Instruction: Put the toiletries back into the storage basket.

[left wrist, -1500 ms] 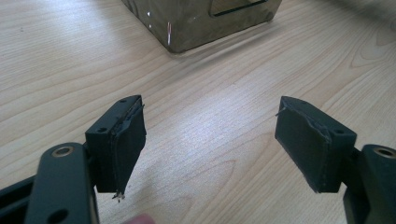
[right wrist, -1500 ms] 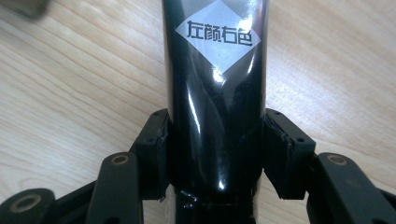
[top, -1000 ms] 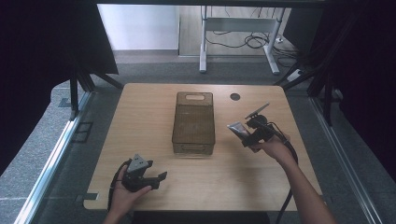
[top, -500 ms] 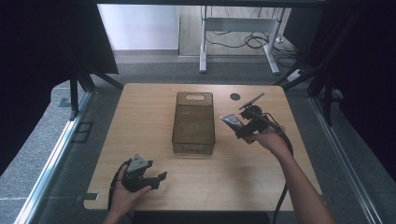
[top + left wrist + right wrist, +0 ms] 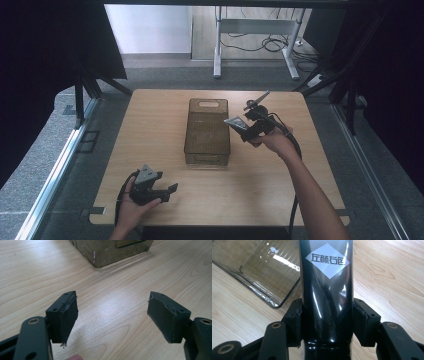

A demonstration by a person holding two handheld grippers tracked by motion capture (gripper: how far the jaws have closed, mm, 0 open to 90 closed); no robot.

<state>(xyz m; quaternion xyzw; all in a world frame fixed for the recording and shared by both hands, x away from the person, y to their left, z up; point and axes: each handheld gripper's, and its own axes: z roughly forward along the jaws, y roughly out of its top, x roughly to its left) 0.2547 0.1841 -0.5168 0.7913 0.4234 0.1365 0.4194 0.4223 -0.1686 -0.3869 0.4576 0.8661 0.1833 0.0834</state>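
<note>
A light wooden table [image 5: 280, 200] carries a translucent brown bin [image 5: 208, 131], standing lengthwise at its centre with a handle slot in each end wall. In the left gripper view a near corner of the bin sits ahead of the jaws and a little to the left of the gap between them, well apart from both pads.

The right gripper [image 5: 239, 126], raised above the table just beside the bin's right wall, has its jaws closed tight on a glossy black bottle [image 5: 325, 292]. The bottle rises straight out from between the two pads, each pressed against its side, and bears a pale diamond label with printed characters. Beyond the left jaw in the right gripper view, the bin's open interior and rounded rim lie close by; bare wood lies beyond the right jaw.

The left gripper [image 5: 167, 192] rests low over the table's near left edge, held in the person's hand. Its jaws stand wide apart with nothing between them but bare tabletop.
</note>
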